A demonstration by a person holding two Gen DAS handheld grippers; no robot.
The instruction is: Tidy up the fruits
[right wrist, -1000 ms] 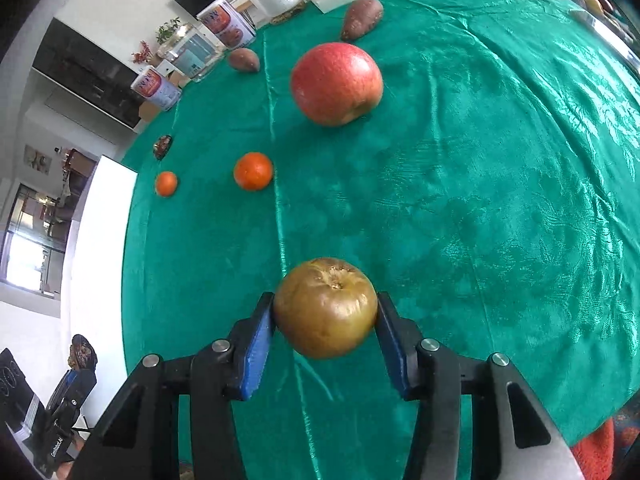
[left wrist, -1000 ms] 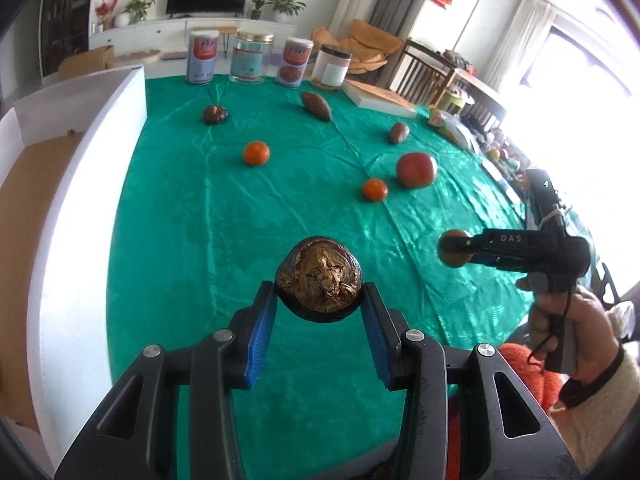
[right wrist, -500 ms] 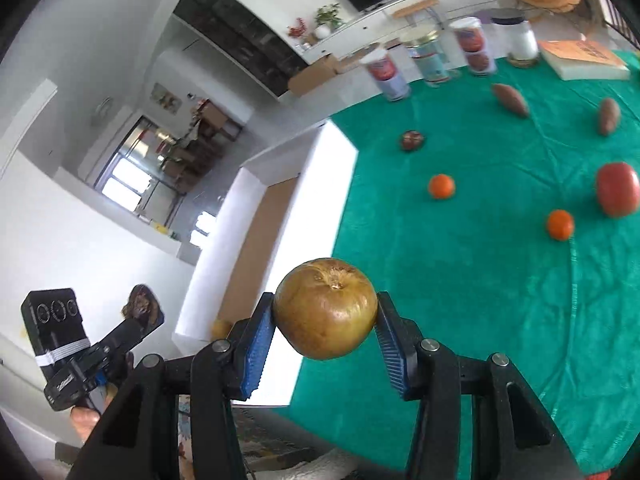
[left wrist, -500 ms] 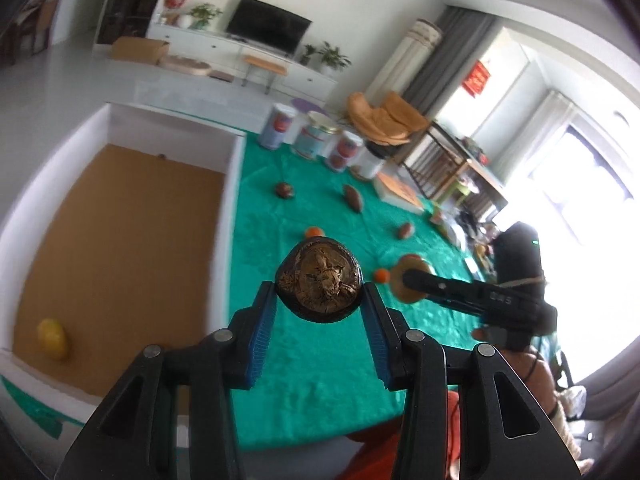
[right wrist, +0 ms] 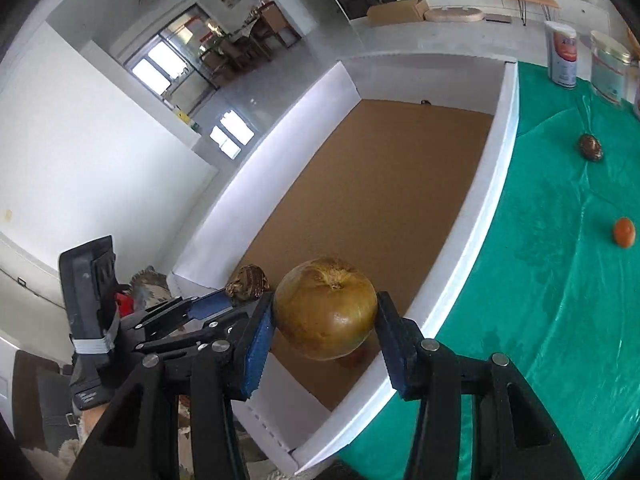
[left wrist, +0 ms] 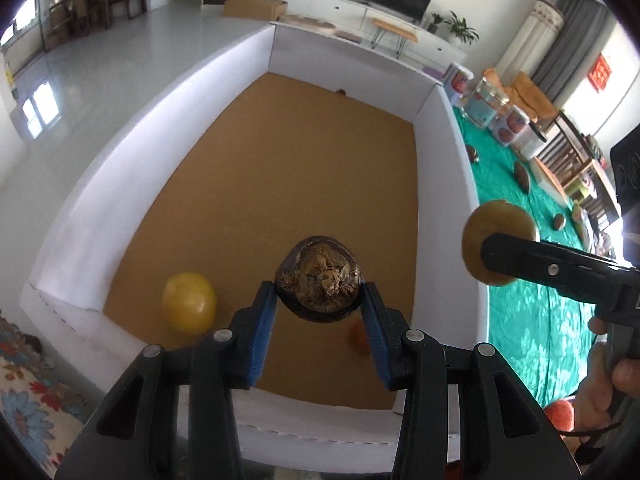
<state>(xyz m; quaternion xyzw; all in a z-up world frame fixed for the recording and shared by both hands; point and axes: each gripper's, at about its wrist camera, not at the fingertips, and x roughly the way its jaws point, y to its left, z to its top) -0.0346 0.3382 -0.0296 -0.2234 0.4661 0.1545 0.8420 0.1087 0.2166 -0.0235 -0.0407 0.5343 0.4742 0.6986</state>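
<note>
My left gripper (left wrist: pixel 319 307) is shut on a dark brown round fruit (left wrist: pixel 319 279) with a dried rough top, held above the near part of the white-walled box (left wrist: pixel 248 60) with a brown floor. A yellow fruit (left wrist: pixel 189 302) and a small orange fruit (left wrist: pixel 356 335) lie on that floor. My right gripper (right wrist: pixel 325 330) is shut on a greenish-brown apple-like fruit (right wrist: pixel 326 313), hanging over the box's near right wall (right wrist: pixel 492 196). In the left wrist view that fruit (left wrist: pixel 496 236) shows at the right; in the right wrist view the dark fruit (right wrist: pixel 247 281) shows at the left.
The green tablecloth (right wrist: pixel 560 300) beside the box bears a dark round fruit (right wrist: pixel 591 147), an orange fruit (right wrist: pixel 624 232) and several tins (right wrist: pixel 563 56) at the back. More brown fruits (left wrist: pixel 522 174) lie farther right. A hand (left wrist: pixel 600 384) holds the right gripper's handle.
Both grippers have swung left from over the green cloth to over the white box, each still shut on its fruit. The box floor now fills the views.
</note>
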